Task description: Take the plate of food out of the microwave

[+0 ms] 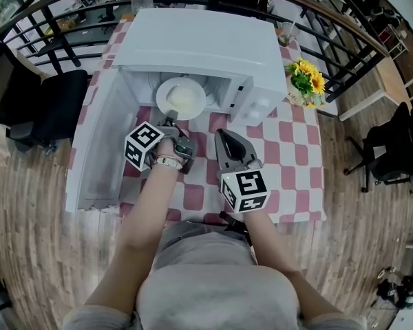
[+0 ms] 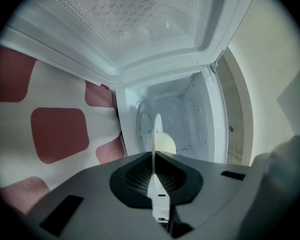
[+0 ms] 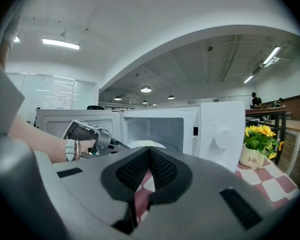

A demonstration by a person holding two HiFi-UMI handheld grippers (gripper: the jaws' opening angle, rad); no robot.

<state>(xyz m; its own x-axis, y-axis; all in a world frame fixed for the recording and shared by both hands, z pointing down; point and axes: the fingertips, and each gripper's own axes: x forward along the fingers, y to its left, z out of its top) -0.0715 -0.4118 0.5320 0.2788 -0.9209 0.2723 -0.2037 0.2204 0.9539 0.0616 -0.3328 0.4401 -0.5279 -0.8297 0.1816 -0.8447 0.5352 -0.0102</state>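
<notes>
Head view, starting at the left: the microwave's door [image 1: 100,143] is hanging wide open over the tabletop [image 1: 289,157], giving me a free way into the chamber. I am gripping the near rim of the plate [image 1: 182,98] with the left tongs [image 1: 171,119]. In the left gripper view the rim is running edge-on between the two closed halves, so the hold looks firm to me. The plate is sitting at the mouth of the microwave [image 1: 206,40], not yet clear of it, with pale food [image 2: 165,143] heaped on it, so I judge the pull-out to be only partway done. The right tongs [image 1: 222,135] are hovering just beside it above the checked cloth, pressed together on nothing, probably waiting to steady the plate. Further right, the flowers [image 1: 307,80] are standing out of the path, and their pot [image 3: 252,157] is showing the word "Life".
</notes>
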